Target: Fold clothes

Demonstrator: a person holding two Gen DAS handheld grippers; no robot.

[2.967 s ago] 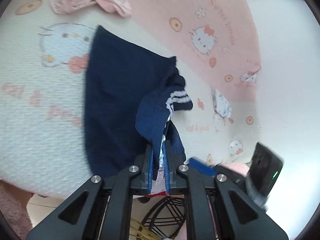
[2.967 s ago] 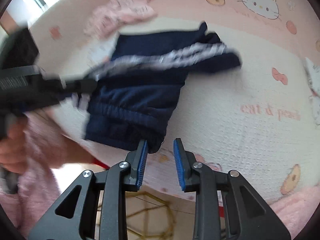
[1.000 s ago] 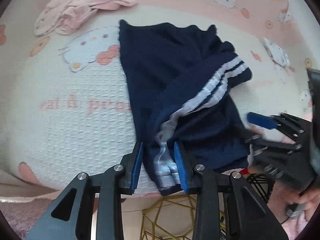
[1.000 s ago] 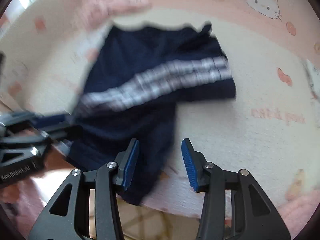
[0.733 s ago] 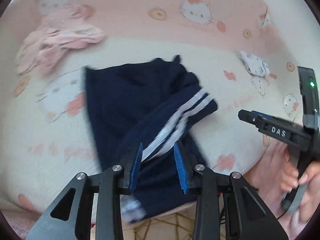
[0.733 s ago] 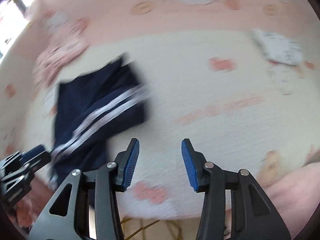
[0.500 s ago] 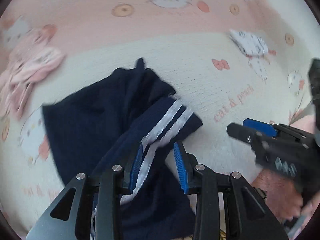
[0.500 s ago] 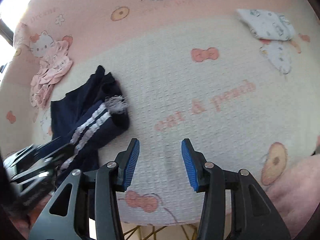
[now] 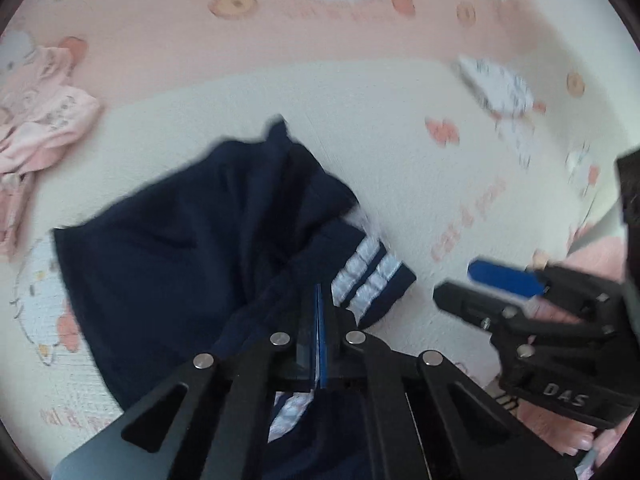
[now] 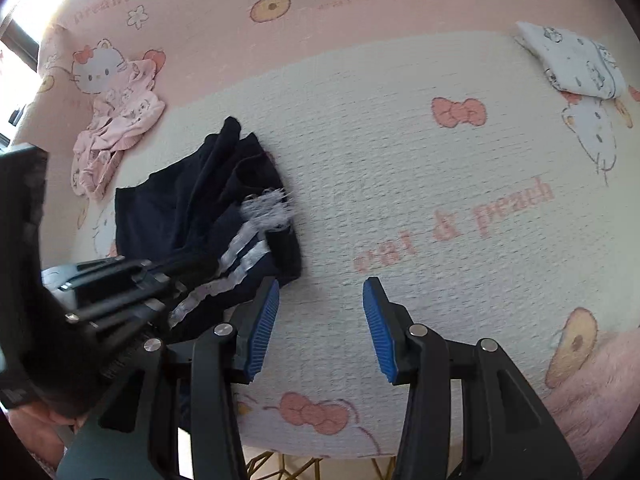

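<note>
From the left wrist camera, a cream waffle-textured blanket printed with cartoon cats, bows and pink lettering [image 9: 400,168] covers the work surface, with a band of pink blanket [image 9: 280,32] of the same print beyond it. A pair of navy trousers with white side stripes [image 9: 180,248] lies crumpled on the cream part, its striped cuff [image 9: 370,276] turned toward the camera. The left gripper [image 9: 318,332] has its jaws drawn together, clamped on a fold of the navy fabric just behind that cuff. A crumpled pale pink printed garment [image 9: 36,132] sits at the far left edge, and a blurred folded white printed cloth [image 9: 496,84] lies at the far right. The right gripper [image 9: 508,292] shows at the right edge, well clear of the trousers. From the right wrist camera, the right gripper [image 10: 320,316] hovers over bare cream blanket [image 10: 400,200] with its blue-padded jaws spread wide and nothing between them. The trousers [image 10: 192,208] lie to its left, the left gripper [image 10: 160,280] gripping them at the striped leg. The pink garment [image 10: 116,136] rests beyond them, the white cloth [image 10: 576,64] at the upper right, and bright window light [image 10: 20,8] shows at the top-left corner.
</note>
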